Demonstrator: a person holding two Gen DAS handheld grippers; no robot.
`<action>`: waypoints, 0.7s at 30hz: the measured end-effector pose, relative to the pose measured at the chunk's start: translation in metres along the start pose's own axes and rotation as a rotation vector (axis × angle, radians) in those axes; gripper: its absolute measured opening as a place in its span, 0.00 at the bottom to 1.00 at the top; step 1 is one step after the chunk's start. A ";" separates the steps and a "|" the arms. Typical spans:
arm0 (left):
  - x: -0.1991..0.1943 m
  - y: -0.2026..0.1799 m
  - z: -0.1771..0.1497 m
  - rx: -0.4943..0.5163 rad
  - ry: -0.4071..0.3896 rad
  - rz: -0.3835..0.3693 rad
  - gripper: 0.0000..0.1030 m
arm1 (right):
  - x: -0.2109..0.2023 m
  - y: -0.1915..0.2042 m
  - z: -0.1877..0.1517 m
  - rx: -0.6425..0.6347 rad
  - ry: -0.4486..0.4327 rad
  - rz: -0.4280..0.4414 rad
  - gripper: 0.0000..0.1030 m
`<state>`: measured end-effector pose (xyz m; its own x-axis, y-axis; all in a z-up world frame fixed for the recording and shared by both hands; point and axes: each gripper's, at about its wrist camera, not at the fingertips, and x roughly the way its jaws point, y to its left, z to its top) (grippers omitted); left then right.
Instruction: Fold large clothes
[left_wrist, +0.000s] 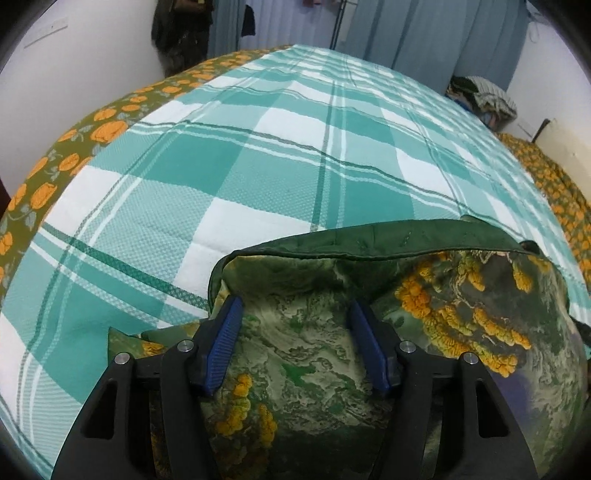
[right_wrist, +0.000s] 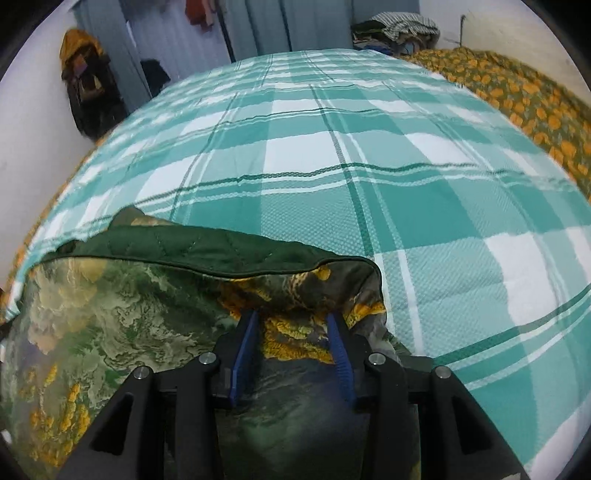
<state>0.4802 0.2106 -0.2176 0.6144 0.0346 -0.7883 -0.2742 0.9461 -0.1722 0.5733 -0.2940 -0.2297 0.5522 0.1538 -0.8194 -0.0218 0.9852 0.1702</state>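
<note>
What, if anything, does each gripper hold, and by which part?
Both the left gripper and right gripper straddle bunched fabric of the green printed garment near its dark hem; a firm pinch cannot be confirmed.

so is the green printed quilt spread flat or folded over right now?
Folded over, at least at its far edge: the quilt shows its plain dark green backing turned up over the printed face. It sits bunched on the checked bedspread, not flat.
</note>
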 end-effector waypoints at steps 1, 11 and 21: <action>0.000 -0.001 0.000 0.003 -0.003 0.004 0.62 | 0.000 -0.003 0.000 0.010 0.001 0.012 0.38; -0.094 -0.095 -0.029 0.249 -0.154 0.101 0.82 | -0.041 0.011 0.003 -0.012 -0.061 -0.067 0.40; -0.189 -0.128 -0.141 0.428 -0.103 -0.133 0.95 | -0.172 0.004 -0.101 0.003 -0.162 0.063 0.60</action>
<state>0.2947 0.0376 -0.1303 0.7000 -0.0851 -0.7090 0.1293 0.9916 0.0087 0.3935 -0.3093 -0.1434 0.6772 0.2006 -0.7079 -0.0580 0.9737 0.2205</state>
